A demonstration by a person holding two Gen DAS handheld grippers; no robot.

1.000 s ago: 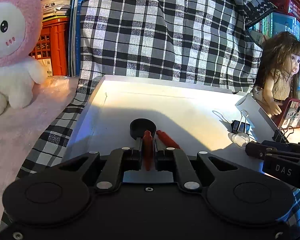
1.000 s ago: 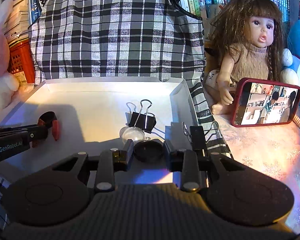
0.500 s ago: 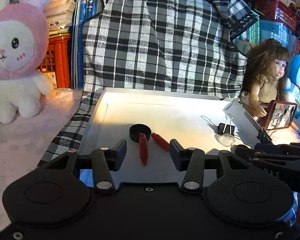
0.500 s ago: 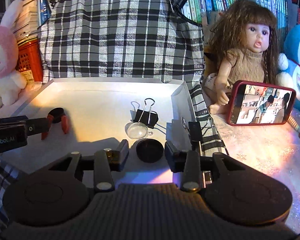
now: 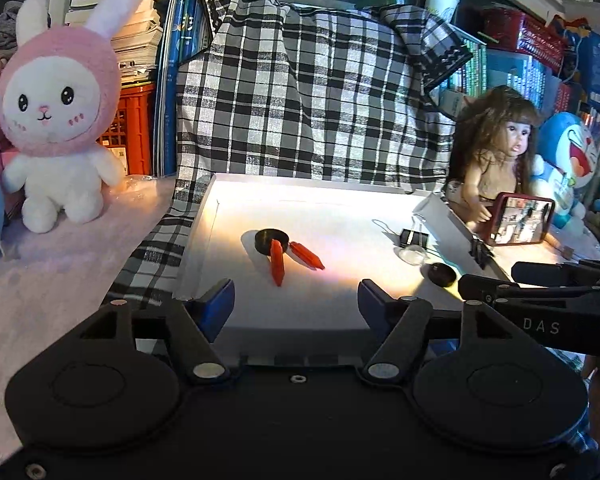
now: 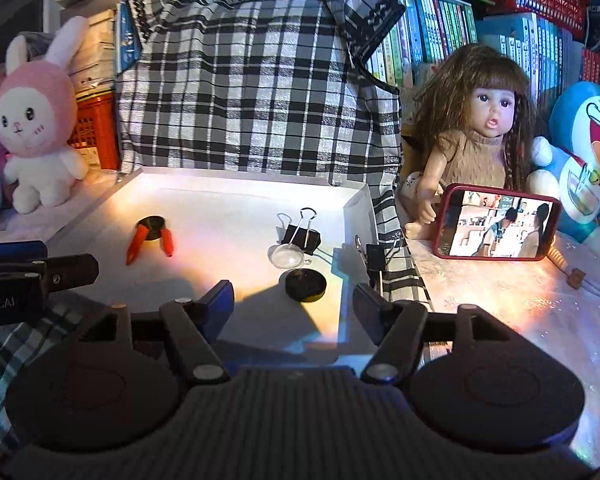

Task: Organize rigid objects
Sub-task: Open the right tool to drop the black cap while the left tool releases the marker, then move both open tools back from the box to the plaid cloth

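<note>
We see our right tongs (image 6: 294, 300) opening over the near edge of the white tray (image 6: 351, 204), nothing between them. Just beyond lies a black cap (image 6: 305, 285), with a clear dome (image 6: 287, 257) and a binder clip (image 6: 301, 236) farther back. A red-handled tool (image 6: 150, 236) rests at far left. A phone (image 6: 497, 226) leans against a doll (image 6: 475, 132) on the counter (image 6: 499, 292).

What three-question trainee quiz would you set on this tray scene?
1. True or false: the right gripper grips the black disc.
2. Which lies nearest the clear dome? A) binder clip B) red-handled tool C) phone
3. How many binder clips are clamped on the white tray's right wall?

Key: 1. False; its jaws are opening and the disc lies free on the tray. 2. A. 3. One.
</note>
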